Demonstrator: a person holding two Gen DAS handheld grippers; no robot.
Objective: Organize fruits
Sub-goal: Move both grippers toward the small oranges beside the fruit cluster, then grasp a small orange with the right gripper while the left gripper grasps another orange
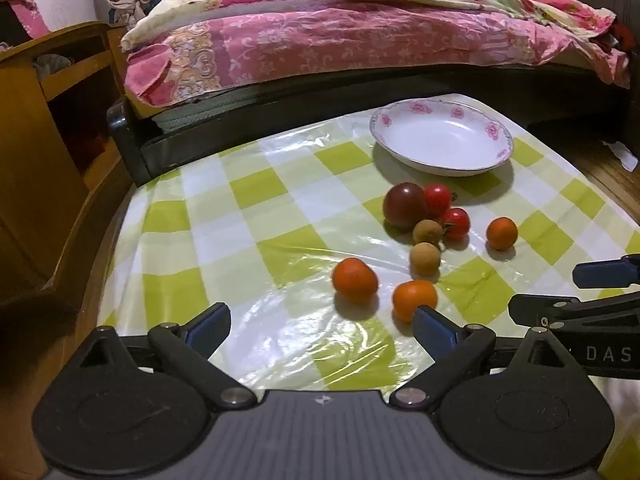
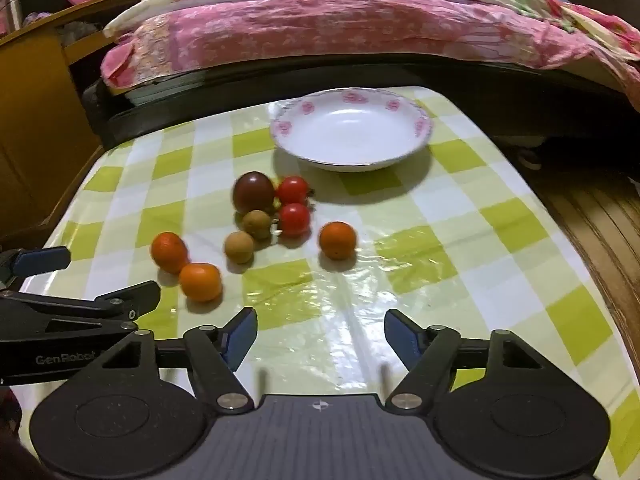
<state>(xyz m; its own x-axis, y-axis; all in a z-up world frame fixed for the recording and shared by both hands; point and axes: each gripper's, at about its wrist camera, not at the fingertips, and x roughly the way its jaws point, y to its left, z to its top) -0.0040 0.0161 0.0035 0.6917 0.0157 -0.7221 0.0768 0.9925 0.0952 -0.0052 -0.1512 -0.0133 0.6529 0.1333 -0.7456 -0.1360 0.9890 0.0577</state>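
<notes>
Several small fruits lie on the checked tablecloth point(image 1: 280, 248): a dark purple plum point(image 1: 404, 204) point(image 2: 253, 193), two red tomatoes point(image 1: 438, 199) point(image 2: 293, 190), two brown longans point(image 1: 425, 258) point(image 2: 239, 246), and three oranges point(image 1: 355, 280) point(image 2: 200, 282). A white flowered plate point(image 1: 442, 136) point(image 2: 352, 128) sits empty behind them. My left gripper point(image 1: 322, 328) is open and empty, just short of the nearest oranges. My right gripper point(image 2: 320, 334) is open and empty, in front of the fruits; it also shows at the right of the left wrist view point(image 1: 600, 292).
A bed with a pink quilt point(image 1: 340, 28) point(image 2: 340, 20) runs along the table's far edge. A wooden cabinet point(image 1: 48, 128) stands at the left. Wooden floor point(image 2: 600, 220) lies to the right of the table.
</notes>
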